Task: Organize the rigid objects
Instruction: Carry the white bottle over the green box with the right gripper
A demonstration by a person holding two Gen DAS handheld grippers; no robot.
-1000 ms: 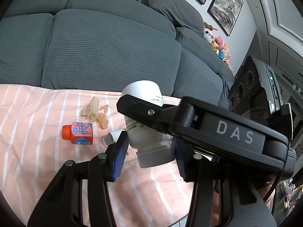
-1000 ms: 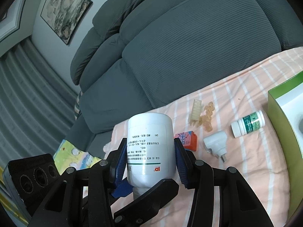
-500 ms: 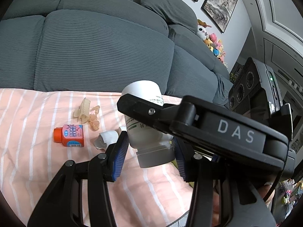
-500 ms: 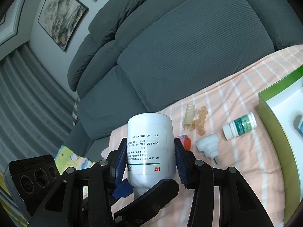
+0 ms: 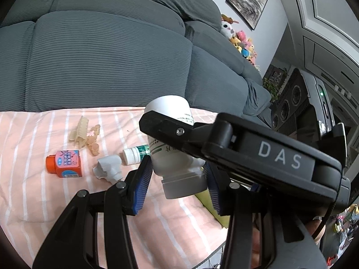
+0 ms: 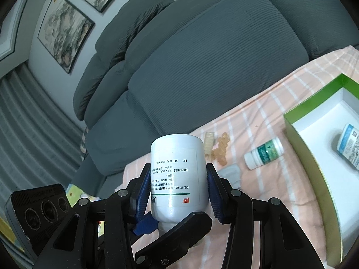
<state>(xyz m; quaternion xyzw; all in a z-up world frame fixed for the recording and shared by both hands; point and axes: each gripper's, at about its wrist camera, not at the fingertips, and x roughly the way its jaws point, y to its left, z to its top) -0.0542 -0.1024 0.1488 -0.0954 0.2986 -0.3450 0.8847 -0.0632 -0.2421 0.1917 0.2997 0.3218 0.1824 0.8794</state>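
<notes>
White big bottle (image 6: 177, 177) sits squeezed between the right gripper (image 6: 178, 192) pads; the left gripper (image 5: 177, 179) pinches its cap end.

The big white bottle (image 6: 177, 174) looks like smooth plastic with a slight sheen and a paper-like printed label. The right gripper (image 6: 177, 192) is matt black plastic with ribbed blue pads (image 6: 214, 199) and small shiny metal screws; the left gripper (image 5: 177, 179) has the same finish. The striped sheet (image 5: 33, 179) is soft pink cloth, a little creased. Behind its far edge the sofa (image 5: 101, 56) is grey ribbed fabric. The green box (image 6: 300, 139) looks like smooth card, white inside. The hair clip (image 5: 86, 135) is translucent, glossy plastic.
</notes>
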